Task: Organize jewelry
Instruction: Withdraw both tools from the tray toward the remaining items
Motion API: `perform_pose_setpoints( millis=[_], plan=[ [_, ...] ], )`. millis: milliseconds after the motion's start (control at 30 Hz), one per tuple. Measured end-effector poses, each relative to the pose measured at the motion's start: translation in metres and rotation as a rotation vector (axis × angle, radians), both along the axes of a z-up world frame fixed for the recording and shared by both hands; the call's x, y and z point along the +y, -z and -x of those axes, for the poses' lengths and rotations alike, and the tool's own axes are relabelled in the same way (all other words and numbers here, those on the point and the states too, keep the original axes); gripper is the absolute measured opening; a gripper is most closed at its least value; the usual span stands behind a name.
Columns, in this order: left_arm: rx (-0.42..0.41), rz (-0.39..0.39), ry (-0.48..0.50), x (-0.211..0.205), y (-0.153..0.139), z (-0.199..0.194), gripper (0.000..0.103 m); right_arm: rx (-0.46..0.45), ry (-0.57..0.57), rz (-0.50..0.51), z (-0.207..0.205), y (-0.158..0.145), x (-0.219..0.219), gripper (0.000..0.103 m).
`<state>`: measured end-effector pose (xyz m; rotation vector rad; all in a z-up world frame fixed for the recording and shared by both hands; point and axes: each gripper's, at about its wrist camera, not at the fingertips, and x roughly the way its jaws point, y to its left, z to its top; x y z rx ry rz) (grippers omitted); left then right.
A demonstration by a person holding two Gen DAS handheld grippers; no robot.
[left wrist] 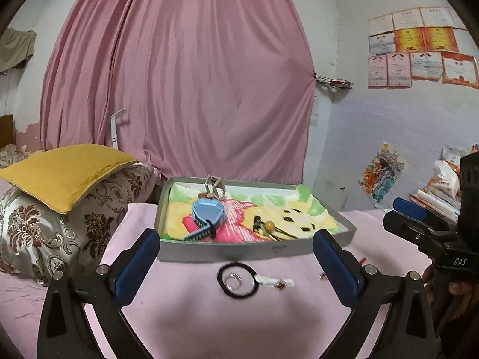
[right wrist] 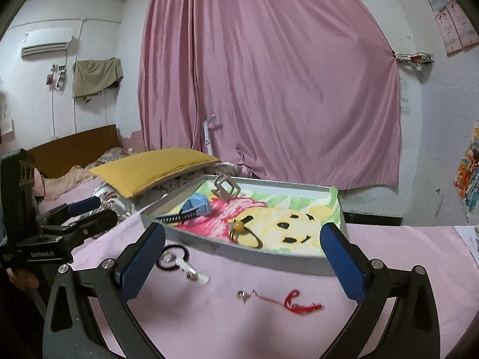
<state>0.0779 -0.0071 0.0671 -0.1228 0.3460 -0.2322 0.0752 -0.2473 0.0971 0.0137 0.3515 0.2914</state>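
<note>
A grey tray (left wrist: 221, 252) (right wrist: 269, 261) lined with a cartoon cloth sits on the pink bed. In it lie a blue watch (left wrist: 206, 214) (right wrist: 196, 206), a silver hair claw (left wrist: 215, 187) (right wrist: 226, 189) and an amber-bead hair tie (left wrist: 268, 226) (right wrist: 239, 227). In front of the tray a black hair tie (left wrist: 238, 281) (right wrist: 172, 257) rings a silver ring (left wrist: 233, 278), beside a white clip (left wrist: 277, 282) (right wrist: 193, 272). A red cord (right wrist: 292, 300) and a small stud (right wrist: 242, 295) lie nearer the right gripper. My left gripper (left wrist: 238, 269) and right gripper (right wrist: 238, 260) are both open and empty.
A yellow cushion (left wrist: 66, 172) on a patterned pillow (left wrist: 45, 230) lies left of the tray. A pink curtain (left wrist: 179, 74) hangs behind. Papers and bags (left wrist: 443, 185) are piled at the right. The other gripper shows at each view's edge (left wrist: 434, 230) (right wrist: 60, 233).
</note>
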Motion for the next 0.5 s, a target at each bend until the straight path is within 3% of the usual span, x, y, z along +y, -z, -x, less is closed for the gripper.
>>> perform_pose_setpoints(
  millis=[200,367,500],
  plan=[
    [0.045,-0.04,0.01,-0.001,0.011,0.013,0.102,0.064,-0.018,0.051,0.013,0.013,-0.005,0.101],
    [0.177,-0.072,0.044,-0.003,0.025,-0.001,0.102,0.189,-0.026,0.135,0.006,0.033,-0.006,0.101],
    [0.259,-0.055,0.065,-0.004,0.034,-0.012,0.102,0.276,-0.06,0.115,-0.002,0.043,-0.012,0.101]
  ],
)
